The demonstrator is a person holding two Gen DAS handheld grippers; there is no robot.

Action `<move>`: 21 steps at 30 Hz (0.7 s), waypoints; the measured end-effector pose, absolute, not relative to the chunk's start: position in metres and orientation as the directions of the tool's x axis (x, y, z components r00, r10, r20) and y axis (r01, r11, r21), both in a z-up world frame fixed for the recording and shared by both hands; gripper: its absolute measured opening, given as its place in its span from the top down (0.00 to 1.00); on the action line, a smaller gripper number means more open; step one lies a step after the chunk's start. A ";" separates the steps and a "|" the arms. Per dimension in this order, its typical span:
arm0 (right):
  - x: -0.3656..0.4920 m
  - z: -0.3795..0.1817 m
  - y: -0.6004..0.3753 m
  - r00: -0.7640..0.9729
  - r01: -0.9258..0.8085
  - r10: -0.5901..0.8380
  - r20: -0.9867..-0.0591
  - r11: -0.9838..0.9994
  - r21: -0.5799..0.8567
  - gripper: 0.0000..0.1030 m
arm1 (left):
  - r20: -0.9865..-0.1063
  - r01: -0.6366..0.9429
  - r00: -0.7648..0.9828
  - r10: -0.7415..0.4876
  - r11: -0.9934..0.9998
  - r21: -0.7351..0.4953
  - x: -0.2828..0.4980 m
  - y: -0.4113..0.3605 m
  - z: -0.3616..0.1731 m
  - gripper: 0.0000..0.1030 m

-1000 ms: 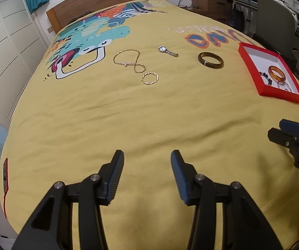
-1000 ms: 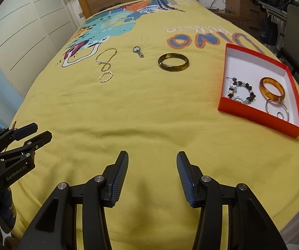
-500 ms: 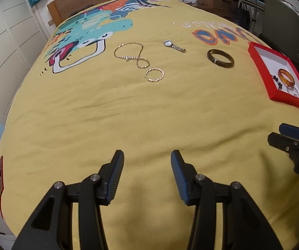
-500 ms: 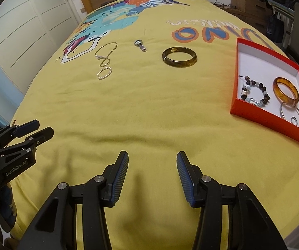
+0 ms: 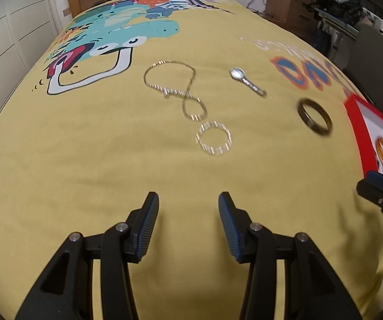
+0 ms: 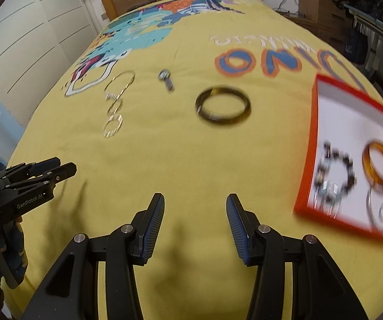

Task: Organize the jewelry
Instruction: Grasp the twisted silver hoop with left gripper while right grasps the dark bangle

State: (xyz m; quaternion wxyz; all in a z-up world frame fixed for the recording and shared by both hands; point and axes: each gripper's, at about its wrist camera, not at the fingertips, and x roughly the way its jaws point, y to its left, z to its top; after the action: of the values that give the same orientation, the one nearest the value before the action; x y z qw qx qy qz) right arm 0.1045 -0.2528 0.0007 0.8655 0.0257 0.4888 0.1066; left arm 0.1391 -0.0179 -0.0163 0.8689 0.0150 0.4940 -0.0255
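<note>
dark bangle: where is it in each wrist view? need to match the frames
Left wrist: dark bangle at right of centre, just left of the red box.
Right wrist: dark bangle near centre, above the open right gripper.
Shared landmark: the red box, to the bangle's right in both.

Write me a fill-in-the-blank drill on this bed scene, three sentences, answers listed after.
1. The amber orange bangle lies inside the shallow red ____ with the white floor.
2. The dark brown bangle lies on the yellow ____, outside that container.
3. Both the left gripper and the right gripper stand open and hold ____.

Missing words: box; bedspread; nothing
</note>
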 end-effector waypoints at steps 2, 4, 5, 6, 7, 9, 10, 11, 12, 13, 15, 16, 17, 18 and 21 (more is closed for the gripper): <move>0.121 0.003 -0.257 0.509 -0.154 0.197 -0.838 0.979 0.137 0.53 | -0.861 0.050 0.507 -0.039 0.999 -0.016 0.159 -0.015 -0.018 0.57; 0.144 0.004 -0.262 0.514 -0.141 0.180 -0.838 0.982 0.125 0.53 | -0.864 0.044 0.502 -0.049 0.999 -0.032 0.175 -0.013 -0.021 0.57; 0.154 0.003 -0.264 0.515 -0.135 0.177 -0.839 0.983 0.125 0.53 | -0.865 0.040 0.498 -0.054 0.998 -0.039 0.181 -0.012 -0.023 0.57; 0.165 0.002 -0.267 0.514 -0.129 0.175 -0.840 0.984 0.125 0.53 | -0.867 0.038 0.495 -0.059 0.998 -0.046 0.187 -0.011 -0.025 0.57; 0.177 0.001 -0.269 0.511 -0.122 0.168 -0.843 0.985 0.122 0.53 | -0.869 0.036 0.490 -0.064 0.998 -0.053 0.194 -0.010 -0.027 0.57; 0.197 -0.003 -0.270 0.506 -0.104 0.153 -0.849 0.988 0.116 0.53 | -0.872 0.033 0.484 -0.068 0.998 -0.060 0.204 -0.008 -0.032 0.58; 0.203 -0.005 -0.271 0.502 -0.100 0.149 -0.852 0.989 0.114 0.53 | -0.874 0.033 0.481 -0.071 0.997 -0.063 0.208 -0.008 -0.034 0.58; 0.211 -0.008 -0.271 0.496 -0.095 0.142 -0.856 0.989 0.109 0.53 | -0.876 0.036 0.476 -0.076 0.997 -0.067 0.211 -0.008 -0.036 0.58; 0.217 -0.011 -0.271 0.491 -0.092 0.136 -0.861 0.990 0.104 0.53 | -0.880 0.039 0.469 -0.078 0.997 -0.067 0.215 -0.008 -0.039 0.59; 0.224 -0.015 -0.270 0.483 -0.090 0.127 -0.867 0.991 0.095 0.53 | -0.883 0.042 0.462 -0.077 0.997 -0.064 0.219 -0.009 -0.043 0.60; 0.236 -0.023 -0.269 0.468 -0.086 0.115 -0.876 0.993 0.084 0.53 | -0.887 0.057 0.452 -0.094 0.995 -0.077 0.224 -0.011 -0.048 0.61; 0.240 -0.026 -0.268 0.463 -0.086 0.112 -0.880 0.993 0.081 0.53 | -0.887 0.064 0.451 -0.099 0.995 -0.079 0.226 -0.013 -0.049 0.61; 0.243 -0.029 -0.267 0.456 -0.086 0.107 -0.884 0.993 0.076 0.53 | -0.888 0.074 0.448 -0.100 0.994 -0.075 0.228 -0.014 -0.050 0.61; 0.247 -0.034 -0.267 0.447 -0.084 0.098 -0.889 0.994 0.068 0.54 | -0.889 0.085 0.447 -0.101 0.994 -0.070 0.229 -0.017 -0.051 0.61; 0.254 -0.043 -0.265 0.433 -0.084 0.083 -0.898 0.995 0.052 0.54 | -0.891 0.119 0.444 -0.090 0.992 -0.041 0.230 -0.025 -0.055 0.62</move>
State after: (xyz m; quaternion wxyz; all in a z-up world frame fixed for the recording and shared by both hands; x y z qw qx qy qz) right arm 0.2545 -0.2648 -0.0430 0.8463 -0.0003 0.5304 0.0494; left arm 0.2304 -0.0246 -0.0554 0.8497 0.0138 0.5235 -0.0616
